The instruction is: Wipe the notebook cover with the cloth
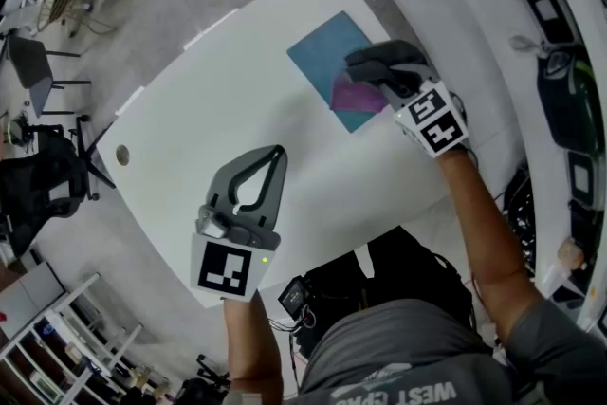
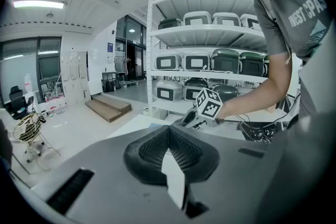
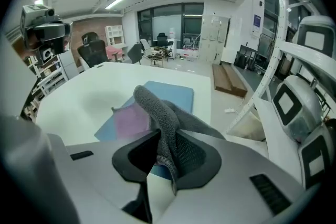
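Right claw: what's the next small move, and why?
Probably press down and sweep the grey cloth across the blue notebook toward its far edge. The right claw is shut on the cloth, poised over the cover's near end, and most of the cover lies ahead of it.

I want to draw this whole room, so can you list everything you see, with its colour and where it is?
table: one, white, middle of the head view
notebook: one, blue, flat on the table's far right part
pink patch: one, on the notebook, by the cloth
cloth: one, grey, pinched over the notebook
storage bins: many, white and dark, on white shelves
office chairs: at least two, black, on the floor left of the table
left gripper: one, grey, jaws together, empty, over the table's near edge
right gripper: one, grey, clamped on the cloth
forearms: two, bare, behind the grippers
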Action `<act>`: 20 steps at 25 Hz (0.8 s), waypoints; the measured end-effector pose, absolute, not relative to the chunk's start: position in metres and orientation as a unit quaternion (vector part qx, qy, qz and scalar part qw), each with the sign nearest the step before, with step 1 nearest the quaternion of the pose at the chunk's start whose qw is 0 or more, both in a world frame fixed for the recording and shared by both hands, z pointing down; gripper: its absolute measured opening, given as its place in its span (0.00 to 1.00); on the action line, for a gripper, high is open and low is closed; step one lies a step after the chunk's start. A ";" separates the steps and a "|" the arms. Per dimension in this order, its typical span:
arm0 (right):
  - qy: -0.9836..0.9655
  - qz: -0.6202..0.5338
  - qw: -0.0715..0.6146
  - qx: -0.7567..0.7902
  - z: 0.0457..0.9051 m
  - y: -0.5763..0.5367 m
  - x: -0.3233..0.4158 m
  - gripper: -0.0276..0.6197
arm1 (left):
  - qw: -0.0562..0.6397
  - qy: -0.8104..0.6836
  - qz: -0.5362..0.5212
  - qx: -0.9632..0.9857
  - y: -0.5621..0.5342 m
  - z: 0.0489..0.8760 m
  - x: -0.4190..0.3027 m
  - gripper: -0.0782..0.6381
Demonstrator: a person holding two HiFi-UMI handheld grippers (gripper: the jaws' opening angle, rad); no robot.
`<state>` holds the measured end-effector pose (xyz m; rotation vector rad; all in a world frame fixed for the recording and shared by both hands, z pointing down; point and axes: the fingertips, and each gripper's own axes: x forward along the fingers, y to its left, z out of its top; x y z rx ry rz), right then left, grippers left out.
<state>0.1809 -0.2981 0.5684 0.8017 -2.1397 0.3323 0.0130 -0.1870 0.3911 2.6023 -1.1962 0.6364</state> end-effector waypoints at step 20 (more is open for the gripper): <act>-0.865 0.137 0.392 0.282 0.568 -0.299 0.152 0.20 | 0.110 -0.407 0.218 0.880 -0.195 0.396 0.001 0.11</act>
